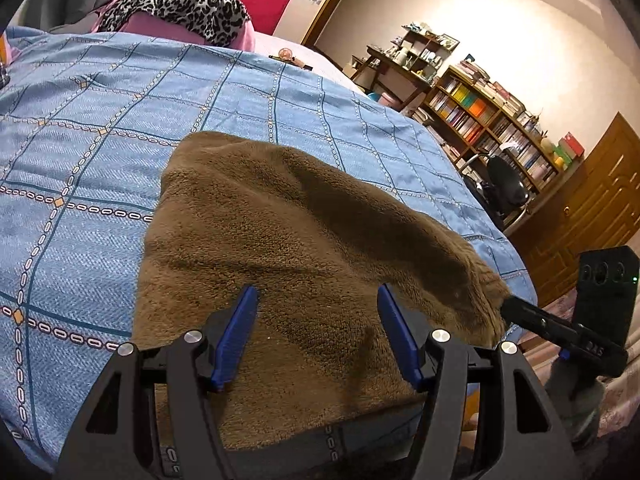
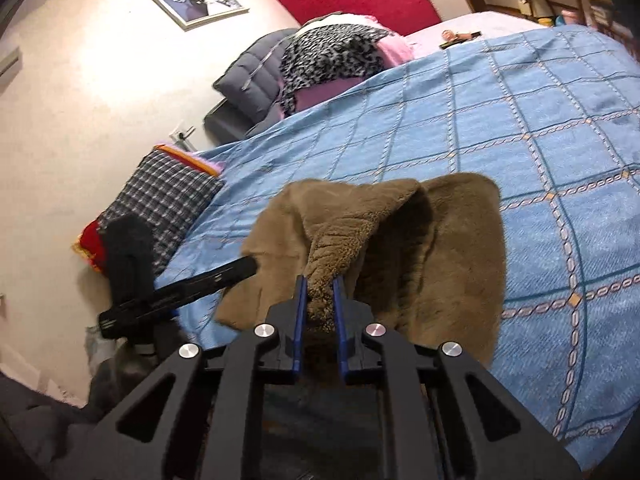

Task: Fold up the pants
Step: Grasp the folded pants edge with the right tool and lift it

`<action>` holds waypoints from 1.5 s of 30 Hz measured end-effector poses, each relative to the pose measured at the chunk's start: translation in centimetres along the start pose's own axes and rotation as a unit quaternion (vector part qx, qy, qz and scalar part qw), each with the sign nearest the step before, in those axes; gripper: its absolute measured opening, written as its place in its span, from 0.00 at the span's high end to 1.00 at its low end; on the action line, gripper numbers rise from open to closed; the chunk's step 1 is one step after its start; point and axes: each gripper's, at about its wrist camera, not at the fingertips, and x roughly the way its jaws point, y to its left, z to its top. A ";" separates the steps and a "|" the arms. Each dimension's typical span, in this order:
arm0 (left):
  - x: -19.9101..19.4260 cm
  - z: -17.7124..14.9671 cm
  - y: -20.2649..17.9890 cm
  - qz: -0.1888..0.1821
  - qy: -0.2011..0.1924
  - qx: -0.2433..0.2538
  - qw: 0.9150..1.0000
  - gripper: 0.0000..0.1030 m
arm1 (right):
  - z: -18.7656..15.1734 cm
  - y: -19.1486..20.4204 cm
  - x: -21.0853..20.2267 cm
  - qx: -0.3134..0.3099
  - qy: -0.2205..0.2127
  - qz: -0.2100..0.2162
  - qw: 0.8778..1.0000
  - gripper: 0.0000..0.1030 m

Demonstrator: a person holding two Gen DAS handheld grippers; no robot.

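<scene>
pants [image 1: 304,248] lie on the blue bedspread [image 1: 100,140] near its edge, pillows [image 2: 332,56] well beyond. right claw [image 2: 320,284] pinches a raised fold; left claw [image 1: 318,300] hovers half open, empty.

Warm indoor light washes the cream plaster wall [image 1: 500,32] into a soft glare in both views, while the blue chain-patterned bedspread [image 1: 100,140] stays evenly lit. Fisheye bending curves the room and darkens the corners. The fuzzy brown fleece pants [image 2: 452,248] show deep shadowed folds, with slight blur at the left edge of the right wrist view.
</scene>
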 end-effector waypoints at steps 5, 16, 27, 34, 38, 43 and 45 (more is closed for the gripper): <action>-0.1 -0.8 -0.1 0.012 0.009 0.019 1.000 0.39 | -1.6 -1.5 2.5 0.003 0.043 -0.050 0.998 0.88; 0.7 -2.4 0.5 0.014 0.031 0.030 0.999 0.39 | -0.9 -4.0 2.3 0.056 0.022 -0.047 0.997 0.55; 0.4 -3.6 0.5 0.011 0.026 0.044 0.999 0.39 | 1.9 -6.8 5.3 0.116 0.030 -0.026 0.992 0.41; 0.4 -3.5 1.1 0.002 0.023 0.041 0.999 0.39 | 2.2 -8.0 7.3 0.139 0.047 -0.019 0.989 0.41; 0.3 -3.5 1.4 -0.003 0.023 0.039 0.999 0.39 | 2.3 -7.9 7.5 0.147 0.055 0.002 0.988 0.41; 0.3 -3.3 1.5 -0.007 0.022 0.037 0.999 0.39 | 2.5 -8.0 7.8 0.159 0.059 0.027 0.985 0.39; 0.3 -3.3 1.5 -0.008 0.022 0.036 0.999 0.39 | 2.6 -7.9 8.2 0.155 0.061 0.019 0.986 0.39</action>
